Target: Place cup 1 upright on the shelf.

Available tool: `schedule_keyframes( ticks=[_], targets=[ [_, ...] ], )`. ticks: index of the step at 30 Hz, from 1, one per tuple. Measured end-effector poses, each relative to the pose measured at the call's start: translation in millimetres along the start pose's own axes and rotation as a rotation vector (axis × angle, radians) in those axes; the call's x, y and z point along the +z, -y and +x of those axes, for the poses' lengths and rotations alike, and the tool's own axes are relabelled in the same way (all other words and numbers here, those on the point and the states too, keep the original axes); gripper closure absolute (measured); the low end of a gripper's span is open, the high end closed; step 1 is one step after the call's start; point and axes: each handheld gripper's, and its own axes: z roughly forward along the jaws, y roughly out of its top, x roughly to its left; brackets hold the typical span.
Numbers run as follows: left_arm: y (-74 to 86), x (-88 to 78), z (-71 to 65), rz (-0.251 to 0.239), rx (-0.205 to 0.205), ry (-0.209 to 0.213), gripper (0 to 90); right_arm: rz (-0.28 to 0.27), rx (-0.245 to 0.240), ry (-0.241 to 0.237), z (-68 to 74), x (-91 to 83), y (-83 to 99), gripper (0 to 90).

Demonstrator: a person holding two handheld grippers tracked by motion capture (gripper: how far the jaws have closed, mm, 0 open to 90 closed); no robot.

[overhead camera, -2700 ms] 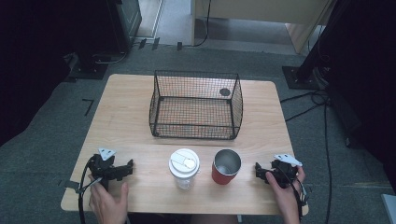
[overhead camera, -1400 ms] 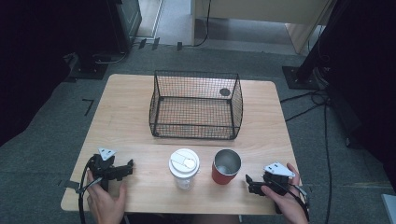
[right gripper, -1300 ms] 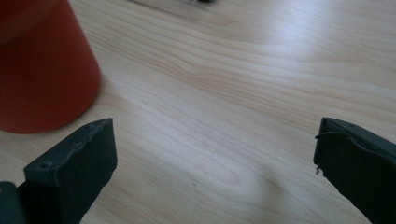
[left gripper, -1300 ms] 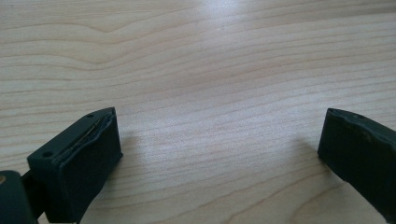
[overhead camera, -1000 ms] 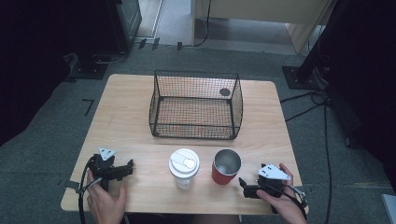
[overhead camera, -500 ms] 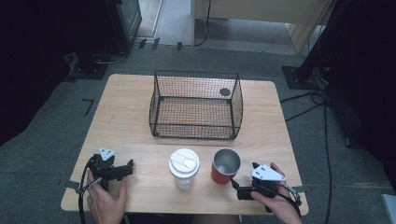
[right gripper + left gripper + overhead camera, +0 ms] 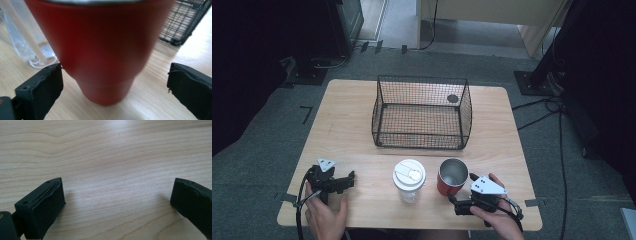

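Two cups [image 7: 452, 176], one wire basket [image 7: 421, 113]

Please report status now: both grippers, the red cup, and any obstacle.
Right gripper open, fingers just closing a little around red cup, no grip yet. Left gripper open over bare table. Clear lidded cup beside red cup, apart.

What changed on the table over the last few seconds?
The right tongs slid from the table's right edge leftward to the red metal tumbler, and the jaws, just starting to close, now flank its base without gripping. The left tongs, clear lidded plastic cup, black wire basket and tumbler stayed put.
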Motion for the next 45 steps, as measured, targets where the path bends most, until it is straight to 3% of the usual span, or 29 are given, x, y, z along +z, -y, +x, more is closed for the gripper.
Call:
schedule_keyframes(
  ticks=[4,10,19,22,29,37,45],
  targets=[
    [0.0,0.0,0.0,0.000,0.000,0.000,0.0,-0.028,0.007,0.010,6.5,3.9,-3.4,3.2],
    [0.0,0.0,-0.1,0.000,-0.001,0.000,0.0,-0.071,0.062,0.017,11.7,9.1,-6.9,4.7],
    [0.0,0.0,0.0,0.000,0.000,0.000,0.0,-0.135,0.089,0.070,20.4,17.9,-14.5,4.7],
    [0.0,0.0,-0.1,0.000,-0.001,0.000,0.0,-0.170,0.125,0.084,21.9,20.5,-16.9,4.6],
    [0.1,0.1,0.0,-0.001,0.000,0.000,0.0,-0.211,0.089,0.122,25.3,24.4,-15.6,6.9],
    [0.0,0.0,0.0,0.000,0.000,0.000,0.0,-0.262,0.136,0.081,23.3,18.8,-19.6,7.4],
    [0.0,0.0,-0.1,-0.001,-0.001,0.000,0.0,-0.296,0.131,0.116,17.5,9.1,-36.0,7.4]
  ],
)
